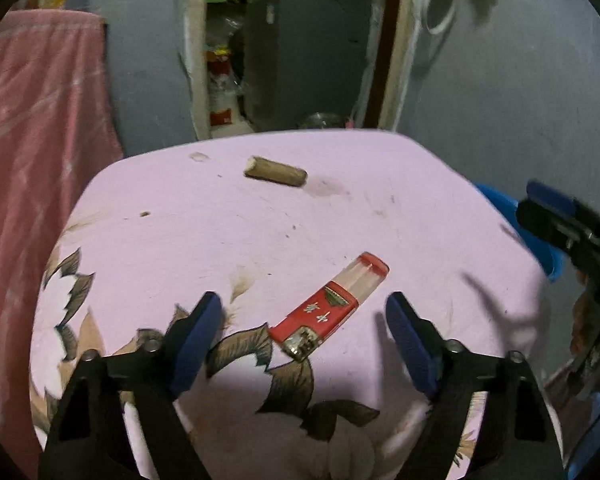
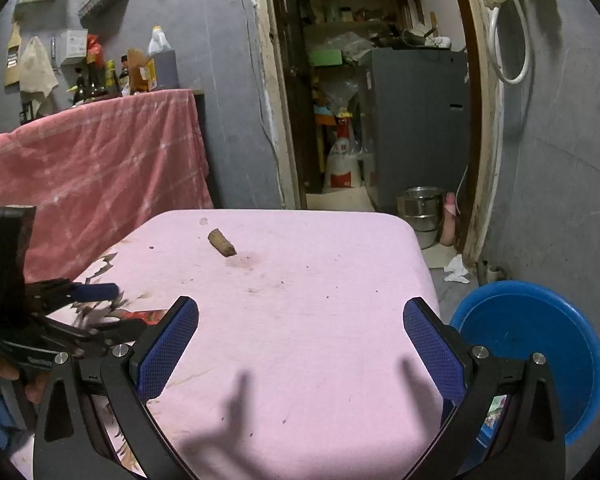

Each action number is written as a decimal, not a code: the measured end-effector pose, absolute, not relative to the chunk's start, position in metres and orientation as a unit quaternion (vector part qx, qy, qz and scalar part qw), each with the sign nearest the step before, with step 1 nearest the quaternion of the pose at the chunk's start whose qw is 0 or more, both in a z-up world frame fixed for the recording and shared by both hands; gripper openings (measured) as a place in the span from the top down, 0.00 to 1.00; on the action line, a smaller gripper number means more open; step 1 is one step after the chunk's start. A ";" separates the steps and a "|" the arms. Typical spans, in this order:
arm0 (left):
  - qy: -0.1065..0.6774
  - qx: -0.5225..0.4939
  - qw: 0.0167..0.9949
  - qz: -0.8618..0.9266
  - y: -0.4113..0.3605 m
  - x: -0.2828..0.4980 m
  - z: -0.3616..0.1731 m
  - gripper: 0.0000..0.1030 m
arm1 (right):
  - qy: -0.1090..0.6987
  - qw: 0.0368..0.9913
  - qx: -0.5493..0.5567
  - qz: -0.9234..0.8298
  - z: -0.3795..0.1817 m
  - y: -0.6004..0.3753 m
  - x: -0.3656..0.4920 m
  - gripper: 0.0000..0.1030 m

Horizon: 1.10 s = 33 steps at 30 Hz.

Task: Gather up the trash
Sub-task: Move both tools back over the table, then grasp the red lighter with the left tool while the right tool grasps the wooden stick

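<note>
A pink cloth [image 1: 340, 220] with a flower print along its near edge is covering the table, and it is showing a few dark specks and a faint stain beside a brown cork [image 1: 276, 171] that is lying on its side toward the far edge. A red lighter [image 1: 329, 306] with a clear end is lying flat and slanted on the cloth, nearer than the cork and well apart from it. The left gripper [image 1: 304, 320] is hovering just above the cloth with its blue-padded fingers spread wide, the lighter sitting between them without touching either pad. The right gripper [image 2: 300, 328] is also standing wide apart and gripping nothing, over the bare pink middle of the table. A blue basin [image 2: 540, 352] is sitting low beside the table's right side. Behind, a red checked cloth [image 2: 100, 168] is draping over furniture against a grey wall [image 2: 560, 184], and an open doorway is showing shelves, a grey cabinet [image 2: 420, 120] and a metal pot [image 2: 420, 204] on the floor
</note>
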<state>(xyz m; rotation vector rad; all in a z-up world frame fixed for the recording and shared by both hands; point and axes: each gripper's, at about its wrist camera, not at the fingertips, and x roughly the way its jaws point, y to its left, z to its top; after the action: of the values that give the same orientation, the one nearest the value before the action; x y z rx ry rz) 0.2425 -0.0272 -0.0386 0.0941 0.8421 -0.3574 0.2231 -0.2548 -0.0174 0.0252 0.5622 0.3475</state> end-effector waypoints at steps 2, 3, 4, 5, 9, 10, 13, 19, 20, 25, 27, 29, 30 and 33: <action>0.413 0.057 0.891 -0.177 -0.031 0.246 -0.042 0.40 | 0.282 0.944 0.011 0.173 -0.017 -0.254 0.229 0.00; 0.416 0.063 0.889 -0.179 -0.033 0.248 -0.044 0.42 | 0.285 0.942 0.010 0.175 -0.018 -0.252 0.232 0.00; 0.415 0.068 0.890 -0.178 -0.034 0.250 -0.045 0.44 | 0.289 0.940 0.007 0.178 -0.018 -0.251 0.235 0.00; 0.415 0.071 0.889 -0.183 -0.035 0.251 -0.045 0.50 | 0.293 0.939 0.005 0.181 -0.018 -0.250 0.239 0.00; 0.419 0.072 0.880 -0.210 -0.038 0.254 -0.047 0.66 | 0.306 0.933 0.005 0.188 -0.019 -0.249 0.252 0.00; 0.419 0.077 0.879 -0.213 -0.038 0.253 -0.047 0.68 | 0.310 0.932 0.007 0.189 -0.020 -0.249 0.255 0.00; 0.416 0.088 0.878 -0.218 -0.038 0.249 -0.047 0.73 | 0.320 0.928 0.015 0.190 -0.024 -0.250 0.263 0.00; 0.417 0.055 0.889 -0.180 -0.024 0.253 -0.049 0.81 | 0.342 0.918 0.021 0.200 -0.032 -0.243 0.273 0.00; 0.416 0.050 0.892 -0.166 -0.020 0.254 -0.048 0.81 | 0.345 0.916 0.018 0.202 -0.033 -0.241 0.274 0.00; 0.411 0.016 0.904 -0.116 0.001 0.264 -0.043 0.81 | 0.375 0.901 -0.005 0.218 -0.040 -0.221 0.289 0.05; 0.411 -0.012 0.906 -0.104 0.011 0.270 -0.041 0.81 | 0.390 0.893 -0.015 0.222 -0.043 -0.212 0.297 0.11; 0.409 -0.028 0.908 -0.089 0.020 0.275 -0.039 0.81 | 0.400 0.889 -0.020 0.224 -0.044 -0.205 0.305 0.17; 0.407 -0.035 0.909 -0.079 0.025 0.278 -0.038 0.81 | 0.406 0.885 -0.022 0.227 -0.045 -0.200 0.311 0.18; 0.403 -0.057 0.912 -0.052 0.037 0.287 -0.035 0.81 | 0.427 0.872 -0.029 0.238 -0.049 -0.184 0.328 0.27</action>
<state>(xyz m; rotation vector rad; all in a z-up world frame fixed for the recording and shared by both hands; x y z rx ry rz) 0.2874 0.0374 -0.0349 -0.1178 0.8301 -0.1077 0.3276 -0.1844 -0.0494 -0.0613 0.8923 0.4968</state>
